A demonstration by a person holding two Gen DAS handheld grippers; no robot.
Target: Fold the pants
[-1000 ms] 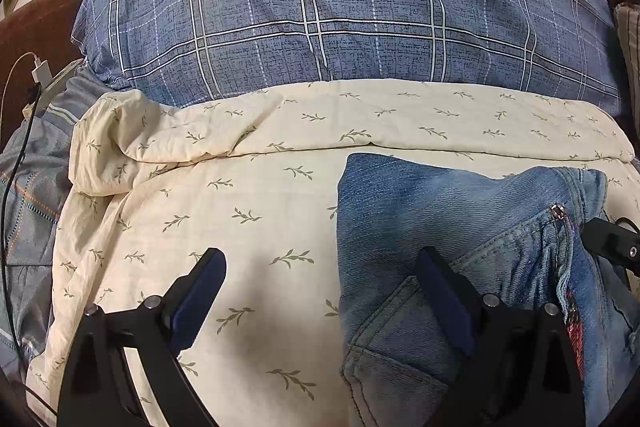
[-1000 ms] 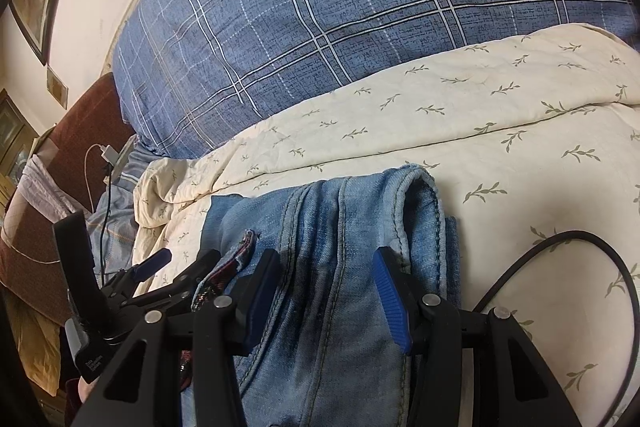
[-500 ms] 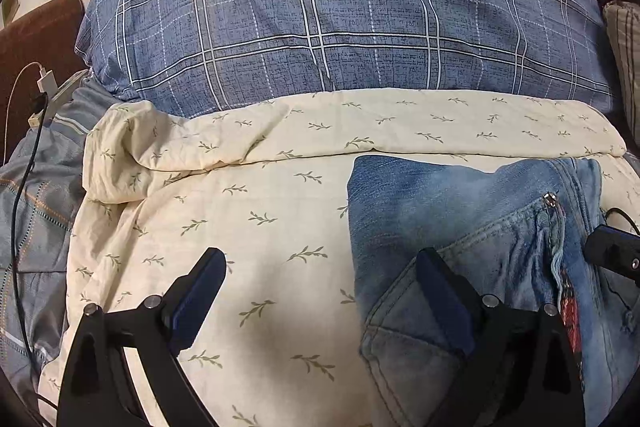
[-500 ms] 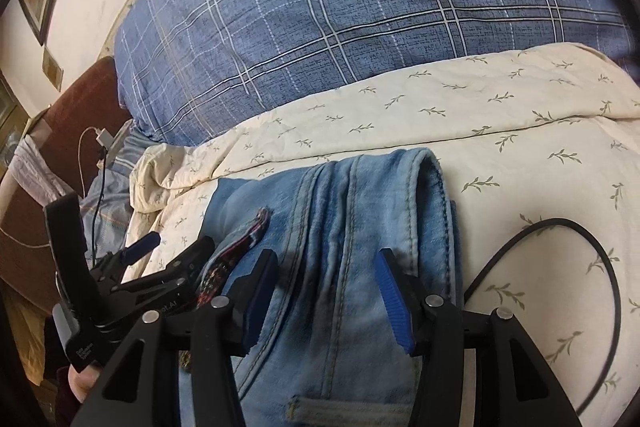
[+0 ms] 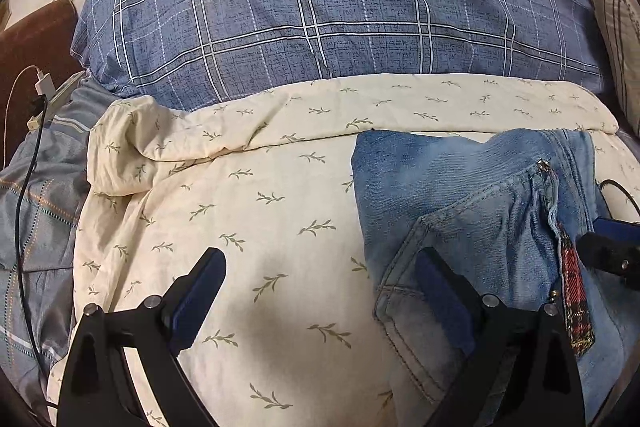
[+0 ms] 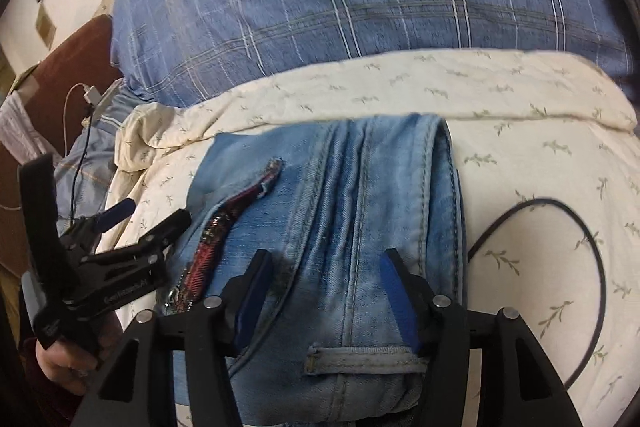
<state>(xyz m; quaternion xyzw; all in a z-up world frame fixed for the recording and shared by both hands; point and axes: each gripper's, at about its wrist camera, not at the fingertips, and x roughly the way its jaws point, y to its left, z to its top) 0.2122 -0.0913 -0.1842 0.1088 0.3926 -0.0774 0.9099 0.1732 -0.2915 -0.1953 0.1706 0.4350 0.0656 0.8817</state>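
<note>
The right gripper [image 6: 324, 291], jaws apart, straddles the folded jeans [image 6: 360, 227] directly ahead; their long axis runs forward from it. The left gripper [image 5: 316, 291], also apart, has them to its right.

pants [image 5: 460, 195]: folded, lying on quilt [image 5: 260, 219], toward its right half in the left wrist view
quilt: spread in front of pillow [image 5: 332, 7], far edge against it
left gripper [image 5: 320, 291]: near pants' left edge; one finger over quilt, one over pants
right gripper [image 6: 324, 287]: over pants' near end, fingers astride
cable [image 6: 560, 267]: looped on quilt, right of pants
charger cord [image 5: 24, 163]: left of quilt
</note>
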